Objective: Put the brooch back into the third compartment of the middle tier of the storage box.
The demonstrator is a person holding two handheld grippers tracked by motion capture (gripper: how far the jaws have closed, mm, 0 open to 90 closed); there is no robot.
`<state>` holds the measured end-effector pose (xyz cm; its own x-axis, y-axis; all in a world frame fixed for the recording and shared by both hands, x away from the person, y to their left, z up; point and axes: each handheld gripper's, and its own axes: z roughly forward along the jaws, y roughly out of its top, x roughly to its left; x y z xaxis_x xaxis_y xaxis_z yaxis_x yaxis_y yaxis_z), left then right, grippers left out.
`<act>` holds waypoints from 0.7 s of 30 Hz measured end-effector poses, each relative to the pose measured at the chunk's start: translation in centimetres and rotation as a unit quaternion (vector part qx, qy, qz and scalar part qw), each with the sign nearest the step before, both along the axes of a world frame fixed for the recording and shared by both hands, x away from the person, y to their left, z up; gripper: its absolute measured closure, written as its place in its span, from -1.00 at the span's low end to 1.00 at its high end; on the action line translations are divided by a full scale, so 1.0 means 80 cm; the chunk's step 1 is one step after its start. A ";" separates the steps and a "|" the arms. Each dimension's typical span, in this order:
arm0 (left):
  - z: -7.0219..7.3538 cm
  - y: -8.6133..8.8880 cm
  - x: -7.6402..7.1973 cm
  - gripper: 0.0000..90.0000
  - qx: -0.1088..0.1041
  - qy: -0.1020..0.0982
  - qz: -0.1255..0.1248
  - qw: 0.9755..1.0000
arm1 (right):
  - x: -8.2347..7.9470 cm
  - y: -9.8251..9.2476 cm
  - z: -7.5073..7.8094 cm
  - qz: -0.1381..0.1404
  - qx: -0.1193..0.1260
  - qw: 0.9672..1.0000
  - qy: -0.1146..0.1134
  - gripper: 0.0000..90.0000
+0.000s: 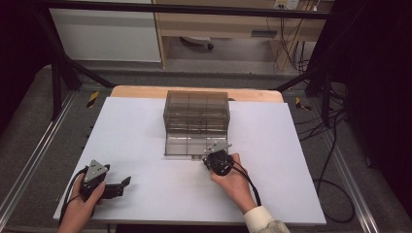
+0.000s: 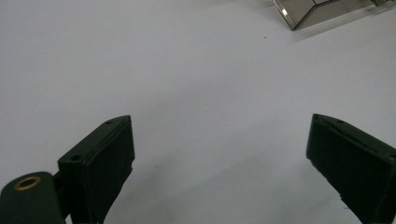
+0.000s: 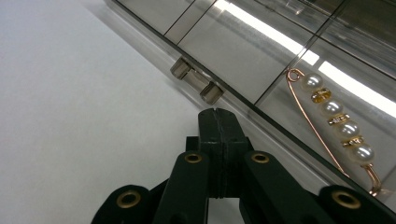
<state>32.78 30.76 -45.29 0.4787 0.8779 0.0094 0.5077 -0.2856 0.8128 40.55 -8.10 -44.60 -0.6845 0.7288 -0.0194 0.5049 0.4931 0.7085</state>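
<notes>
A smoky clear drawer box (image 1: 197,109) stands at the middle back of the white tabletop (image 1: 131,136), its bottom drawer (image 1: 184,144) pulled out toward me. A gold pin with several pearls (image 3: 334,112) lies in that drawer. My right gripper (image 1: 217,159) sits at the drawer's front right corner. In the right gripper view its jaws (image 3: 217,119) are pressed together with nothing between them, just short of the small clear drawer handle (image 3: 196,81). My left gripper (image 1: 121,187) rests low over the table's front left, jaws wide apart (image 2: 219,154) over bare white surface.
A corner of the drawer box (image 2: 303,11) shows far off in the left gripper view. A wooden table edge (image 1: 141,91) runs behind the white top. Black frame bars (image 1: 63,68) and cables (image 1: 335,145) flank the table.
</notes>
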 end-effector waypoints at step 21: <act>0.001 -0.001 0.000 -0.83 0.001 -0.002 -0.002 1.000 | 0.009 0.008 -0.003 0.004 -0.014 1.000 -0.010 1.00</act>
